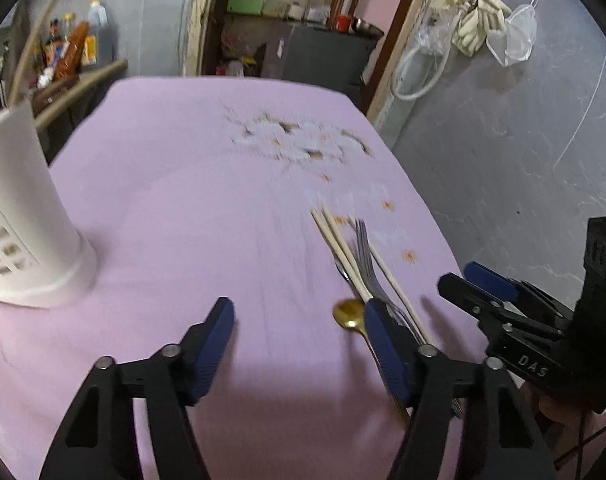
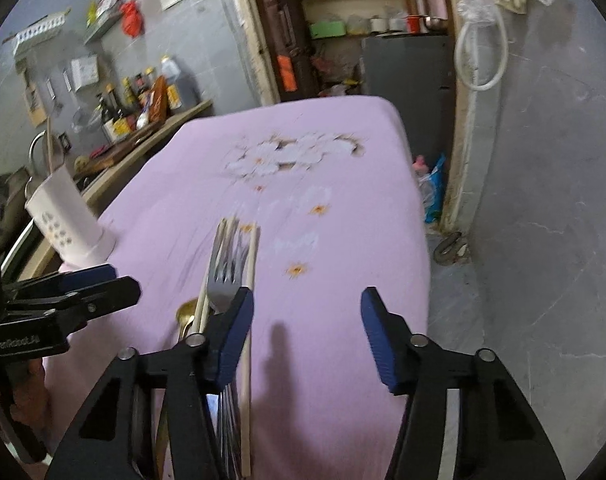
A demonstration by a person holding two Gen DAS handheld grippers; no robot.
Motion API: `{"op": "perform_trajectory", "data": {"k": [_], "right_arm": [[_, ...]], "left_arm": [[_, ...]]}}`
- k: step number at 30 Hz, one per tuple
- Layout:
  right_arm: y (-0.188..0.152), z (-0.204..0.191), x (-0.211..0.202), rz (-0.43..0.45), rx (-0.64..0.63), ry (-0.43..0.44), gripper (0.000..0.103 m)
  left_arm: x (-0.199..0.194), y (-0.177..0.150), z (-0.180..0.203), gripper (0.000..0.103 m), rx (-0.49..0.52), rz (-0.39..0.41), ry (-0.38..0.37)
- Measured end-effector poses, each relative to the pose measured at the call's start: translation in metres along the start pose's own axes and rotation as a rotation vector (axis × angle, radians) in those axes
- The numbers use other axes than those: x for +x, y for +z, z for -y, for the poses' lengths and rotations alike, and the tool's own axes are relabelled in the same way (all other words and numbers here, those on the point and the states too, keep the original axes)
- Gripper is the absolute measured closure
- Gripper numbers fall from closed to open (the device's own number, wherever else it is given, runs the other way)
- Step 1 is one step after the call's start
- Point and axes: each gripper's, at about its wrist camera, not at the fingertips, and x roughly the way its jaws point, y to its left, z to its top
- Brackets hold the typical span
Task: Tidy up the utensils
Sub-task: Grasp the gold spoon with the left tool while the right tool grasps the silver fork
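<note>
A pile of utensils lies on the pink tablecloth: wooden chopsticks, steel forks and a gold spoon. The same pile shows in the right wrist view with the fork, chopsticks and spoon. My left gripper is open and empty, its right finger beside the pile. My right gripper is open and empty, its left finger over the pile. A white perforated utensil holder stands at the left, also in the right wrist view.
The table's right edge drops to a grey floor. A counter with bottles runs along the left wall. A doorway with shelves is behind the table. The other gripper hovers at the right.
</note>
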Motion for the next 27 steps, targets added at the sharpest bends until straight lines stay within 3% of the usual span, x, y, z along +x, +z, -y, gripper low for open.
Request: {"op": "perform_trajectory", "data": {"k": [4,8,14,27], "right_arm": [[-0.006,-0.006,0.003,-0.028,-0.036,0.027,0.067],[-0.011,-0.011,0.0,-0.041,-0.07,0.032,0.068],[-0.016,-0.017,-0.006,-0.051,-0.104,0.034,0.068],[-0.018,-0.015,-0.01,-0.057,-0.117,0.023,0.068]], "left_arm": [[0.005,-0.003,0.001,0.059,-0.014,-0.046,-0.049],[0.009,-0.006,0.002,0.069,-0.021,-0.074,-0.085],[0.017,-0.005,0.014,0.069,0.019,-0.109,-0.116],[0.029,-0.004,0.04,0.07,0.188,-0.124,-0.006]]}}
